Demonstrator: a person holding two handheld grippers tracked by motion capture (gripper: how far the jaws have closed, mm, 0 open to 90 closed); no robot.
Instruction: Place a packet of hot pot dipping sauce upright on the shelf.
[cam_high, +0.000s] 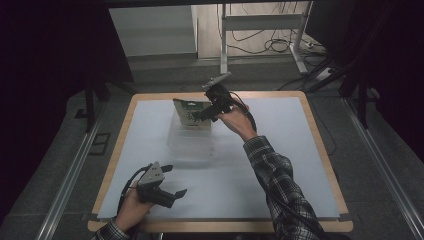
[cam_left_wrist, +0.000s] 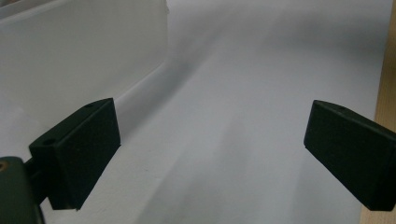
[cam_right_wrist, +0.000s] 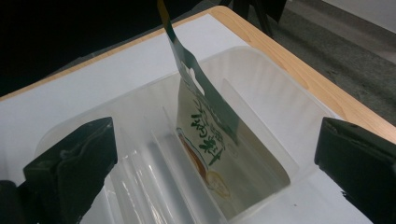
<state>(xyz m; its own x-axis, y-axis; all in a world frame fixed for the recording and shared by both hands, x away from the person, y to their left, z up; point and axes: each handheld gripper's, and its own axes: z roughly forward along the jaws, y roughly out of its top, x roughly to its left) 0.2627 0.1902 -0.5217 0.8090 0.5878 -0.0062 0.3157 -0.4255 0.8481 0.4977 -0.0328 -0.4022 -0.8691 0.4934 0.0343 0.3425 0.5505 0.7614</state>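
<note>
A clear plastic container (cam_high: 190, 145) with ribbed dividers sits in the middle of the white mat. A green and white pouch (cam_high: 190, 112) stands upright in its far end, leaning a little. In the right gripper view the pouch (cam_right_wrist: 205, 135) rests in one slot of the container (cam_right_wrist: 261, 84), its top edge free. My right gripper (cam_high: 202, 116) hovers just above and right of the pouch, jaws wide open (cam_right_wrist: 215, 154) and not touching it. My left gripper (cam_high: 175, 180) lies near the front left of the mat, open and empty (cam_left_wrist: 210, 140), with the container wall (cam_left_wrist: 84, 60) to its left.
The white mat (cam_high: 280, 140) covers a wooden table with its edge (cam_high: 325, 150) exposed on the right. A metal desk frame (cam_high: 260, 25) and floor cables (cam_high: 277, 45) lie beyond the far edge. Rails (cam_high: 70, 175) run along both sides of the table.
</note>
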